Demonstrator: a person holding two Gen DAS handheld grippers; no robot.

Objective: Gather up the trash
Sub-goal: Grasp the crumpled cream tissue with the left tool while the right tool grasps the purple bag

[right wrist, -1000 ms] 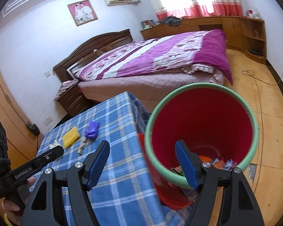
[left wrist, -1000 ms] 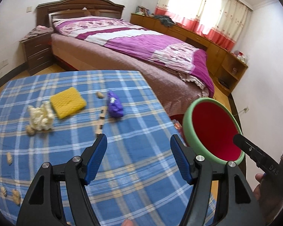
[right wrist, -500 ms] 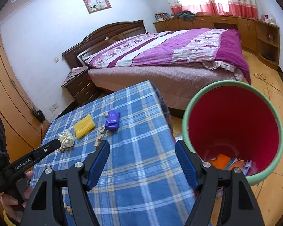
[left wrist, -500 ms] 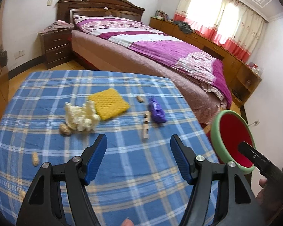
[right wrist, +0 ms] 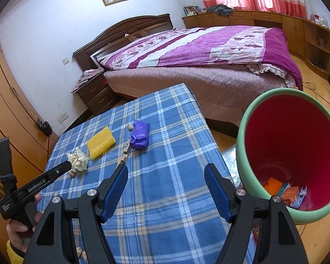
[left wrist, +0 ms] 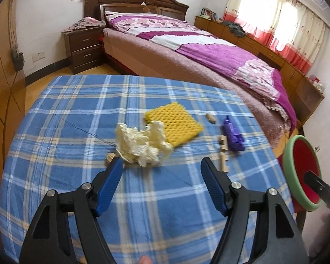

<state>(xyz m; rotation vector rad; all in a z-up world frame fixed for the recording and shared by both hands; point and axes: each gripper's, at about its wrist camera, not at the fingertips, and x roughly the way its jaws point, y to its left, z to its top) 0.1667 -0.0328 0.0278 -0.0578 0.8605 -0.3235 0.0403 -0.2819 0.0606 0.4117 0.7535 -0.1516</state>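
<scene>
On the blue plaid tablecloth [left wrist: 77, 114] lie a crumpled cream tissue [left wrist: 143, 143], a yellow foam net [left wrist: 176, 125], a purple wrapper [left wrist: 233, 136], a wooden strip [left wrist: 223, 154] and peanut shells [left wrist: 210, 118]. My left gripper [left wrist: 161, 167] is open and empty, just short of the tissue. My right gripper [right wrist: 166, 173] is open and empty over the table's right part, near the wooden strip [right wrist: 124, 156] and purple wrapper [right wrist: 139, 135]. The red bin with a green rim [right wrist: 292, 145] stands right of the table and holds several wrappers [right wrist: 283, 190].
A bed with a purple quilt [left wrist: 209, 52] stands behind the table, a dark nightstand [left wrist: 83, 48] at its left. Wooden cabinets [right wrist: 275, 22] run under the window. More peanut shells [right wrist: 81, 252] lie at the table's near edge. The bin also shows in the left wrist view [left wrist: 301, 171].
My left gripper has swung left and moved in toward the tissue. My right gripper has turned from the bin toward the table. Both stay open.
</scene>
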